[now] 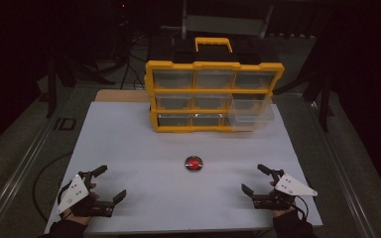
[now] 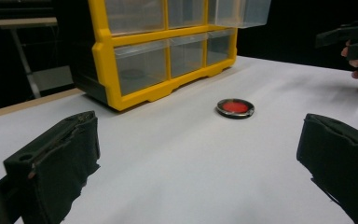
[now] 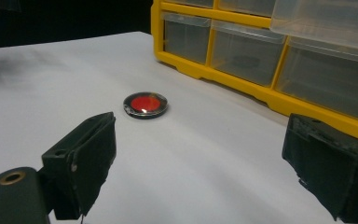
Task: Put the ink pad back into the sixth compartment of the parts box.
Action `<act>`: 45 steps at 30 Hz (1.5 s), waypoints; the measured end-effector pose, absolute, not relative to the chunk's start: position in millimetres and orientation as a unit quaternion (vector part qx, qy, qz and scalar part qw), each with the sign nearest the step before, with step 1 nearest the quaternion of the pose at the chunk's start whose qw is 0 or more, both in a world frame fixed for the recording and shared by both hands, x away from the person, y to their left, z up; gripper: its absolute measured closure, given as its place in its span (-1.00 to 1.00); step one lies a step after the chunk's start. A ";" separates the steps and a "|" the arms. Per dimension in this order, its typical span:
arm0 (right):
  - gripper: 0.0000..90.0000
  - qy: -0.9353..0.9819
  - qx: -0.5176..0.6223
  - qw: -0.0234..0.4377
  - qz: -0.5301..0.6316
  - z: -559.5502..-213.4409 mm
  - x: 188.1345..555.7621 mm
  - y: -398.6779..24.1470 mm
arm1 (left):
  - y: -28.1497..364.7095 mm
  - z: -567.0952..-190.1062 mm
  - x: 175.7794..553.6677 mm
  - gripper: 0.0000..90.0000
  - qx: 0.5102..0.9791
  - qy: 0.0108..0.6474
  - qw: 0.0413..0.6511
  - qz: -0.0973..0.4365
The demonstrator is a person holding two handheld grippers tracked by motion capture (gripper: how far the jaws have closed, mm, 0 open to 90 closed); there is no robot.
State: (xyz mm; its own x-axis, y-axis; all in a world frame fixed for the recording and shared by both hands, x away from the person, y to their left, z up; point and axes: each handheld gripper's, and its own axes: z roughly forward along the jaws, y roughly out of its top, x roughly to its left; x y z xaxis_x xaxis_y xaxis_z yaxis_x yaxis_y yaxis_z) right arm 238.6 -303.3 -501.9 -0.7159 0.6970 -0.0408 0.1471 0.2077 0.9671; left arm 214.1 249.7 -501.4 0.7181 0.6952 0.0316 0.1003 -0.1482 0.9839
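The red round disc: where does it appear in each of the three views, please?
High view: red disc on the white table, centre, before the yellow drawer cabinet.
Left gripper view: right of centre.
Right gripper view: left of centre.
Shared landmark: the cabinet.

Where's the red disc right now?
In the high view the red disc lies flat on the white table, about midway between the left gripper and right gripper, in front of the yellow drawer cabinet and apart from it.

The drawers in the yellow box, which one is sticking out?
The middle-row drawer at the right end of the box. It's pulled forward; the others sit flush.
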 end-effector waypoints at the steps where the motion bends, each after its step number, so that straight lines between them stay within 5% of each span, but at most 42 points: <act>1: -0.78 0.739 0.287 0.249 0.557 -502.3 239.0 -303.2 | 249.6 -501.2 213.9 -1.00 0.715 0.279 0.590 0.252; 45: -0.79 0.759 0.282 0.222 0.544 -490.7 235.5 -294.8 | 252.4 -499.7 213.0 -1.00 0.701 0.282 0.603 0.254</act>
